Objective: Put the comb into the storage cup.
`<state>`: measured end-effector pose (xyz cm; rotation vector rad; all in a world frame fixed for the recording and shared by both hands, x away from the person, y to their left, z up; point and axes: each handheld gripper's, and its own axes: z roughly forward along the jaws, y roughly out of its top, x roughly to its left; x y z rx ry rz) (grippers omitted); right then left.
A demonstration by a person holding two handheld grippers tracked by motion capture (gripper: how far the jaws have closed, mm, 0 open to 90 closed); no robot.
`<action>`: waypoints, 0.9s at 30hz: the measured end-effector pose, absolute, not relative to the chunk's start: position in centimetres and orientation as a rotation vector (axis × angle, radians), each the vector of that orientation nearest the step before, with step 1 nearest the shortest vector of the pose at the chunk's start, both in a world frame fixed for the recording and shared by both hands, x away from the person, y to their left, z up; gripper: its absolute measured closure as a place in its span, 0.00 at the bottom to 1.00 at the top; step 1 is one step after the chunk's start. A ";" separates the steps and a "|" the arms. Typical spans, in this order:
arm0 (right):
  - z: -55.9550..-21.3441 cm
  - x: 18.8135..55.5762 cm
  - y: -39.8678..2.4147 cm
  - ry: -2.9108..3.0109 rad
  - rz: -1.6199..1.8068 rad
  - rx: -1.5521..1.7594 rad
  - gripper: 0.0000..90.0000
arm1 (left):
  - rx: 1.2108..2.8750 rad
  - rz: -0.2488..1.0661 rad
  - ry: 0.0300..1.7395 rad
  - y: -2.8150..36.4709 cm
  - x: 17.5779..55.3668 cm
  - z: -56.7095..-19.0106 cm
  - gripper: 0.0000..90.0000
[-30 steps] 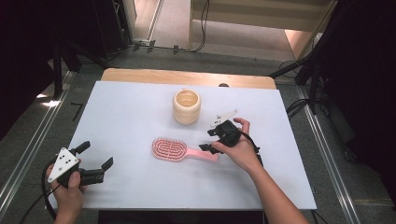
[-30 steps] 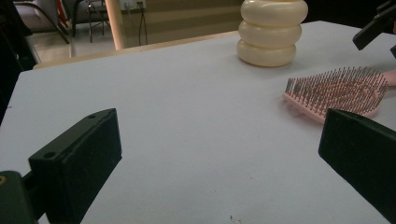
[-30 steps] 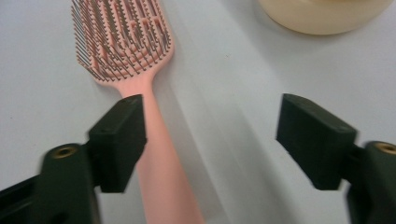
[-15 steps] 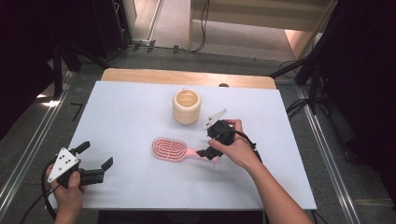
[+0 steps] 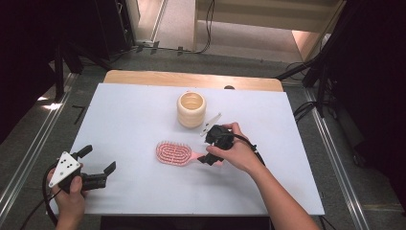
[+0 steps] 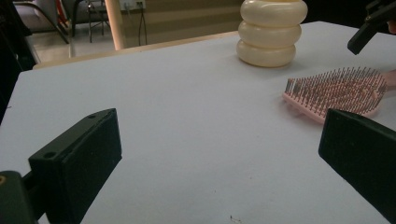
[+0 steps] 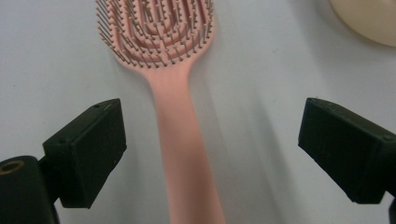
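The white table (image 5: 143, 115) sat in a dark room with cables on the grey floor. A pink hairbrush (image 5: 173, 153) lay flat on it, bristles up, near a cream ridged vase (image 5: 191, 109). The right gripper (image 7: 210, 154) hung over the brush handle with its jaws wide apart, likely to grab it. The left gripper (image 5: 98, 168) waited at the table's near corner, also spread wide, holding nothing.

Both grippers are built in black. The left gripper (image 5: 98, 165) is topped w/ a grey three-cornered plate (image 5: 64, 168) (dark dots on it). Blocky jaws are seen, w/ small screw holes. A black cable (image 5: 249, 142) is trailed from the right gripper (image 5: 207, 154). Forearms are bare.
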<state>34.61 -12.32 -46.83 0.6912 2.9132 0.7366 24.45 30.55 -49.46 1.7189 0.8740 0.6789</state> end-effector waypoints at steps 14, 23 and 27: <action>-47.5 34.4 -11.1 2.961 0.691 0.643 0.31 | 1.720 0.679 0.873 30.5 24.4 -49.5 0.00; -47.8 34.1 -10.4 2.973 0.652 0.606 0.47 | 1.721 0.681 0.872 30.5 24.4 -49.5 0.00; -48.0 34.1 -10.0 2.980 0.644 0.574 0.53 | 1.721 0.680 0.872 30.6 24.4 -49.5 0.00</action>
